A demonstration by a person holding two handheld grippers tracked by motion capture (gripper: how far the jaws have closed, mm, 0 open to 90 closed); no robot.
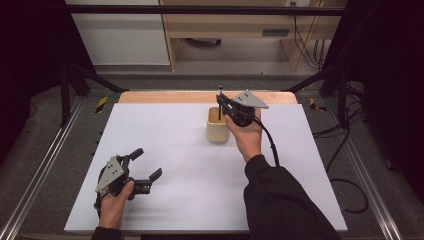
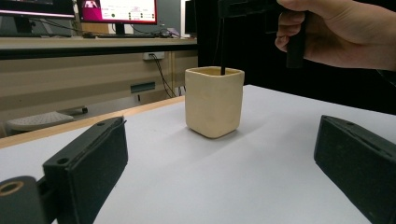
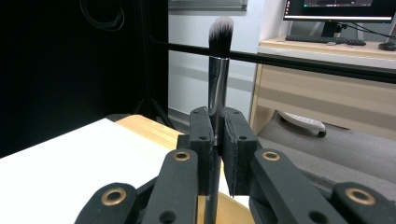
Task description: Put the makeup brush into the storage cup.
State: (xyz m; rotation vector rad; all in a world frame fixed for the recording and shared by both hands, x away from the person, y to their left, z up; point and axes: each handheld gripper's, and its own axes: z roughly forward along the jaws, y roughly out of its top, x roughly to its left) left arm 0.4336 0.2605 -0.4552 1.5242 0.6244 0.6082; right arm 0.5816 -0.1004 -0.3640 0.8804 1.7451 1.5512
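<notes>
High view: right gripper [image 1: 220, 103] hung over the cream cup [image 1: 218, 124], which sat on the white surface [image 1: 175, 150] toward the middle of its far edge; jaws were clamped on a thin upright makeup brush [image 1: 220, 102], lower end of the handle down inside the cup's mouth, bristle end poking above the jaws. Left gripper [image 1: 146, 164] sat low near the near-left corner of the surface, jaws spread wide, nothing between them. Left gripper view: both pads [image 2: 88, 163] were far apart with bare surface between; the cup [image 2: 214, 101] stood upright ahead, a dark handle [image 2: 222, 51] dropping into its opening, the person's right hand [image 2: 345, 32] above it. Couldn't tell whether the tip touched the cup's bottom. Right gripper view: jaws were closed on the brush [image 3: 218, 74] at the silver ferrule and just below, brush vertical, grey-white bristles [image 3: 220, 32] at top, clear of the pads. Handling call: brush looked light and stiff in the shaft, smooth metal ferrule likely slippery, so a pinch on ferrule or handle is right, never on the soft bristles. Cup looked like thick ceramic or similar, rigid, heavier than the brush, probably stable, though a sideways nudge from the handle could tip or slide it.
</notes>
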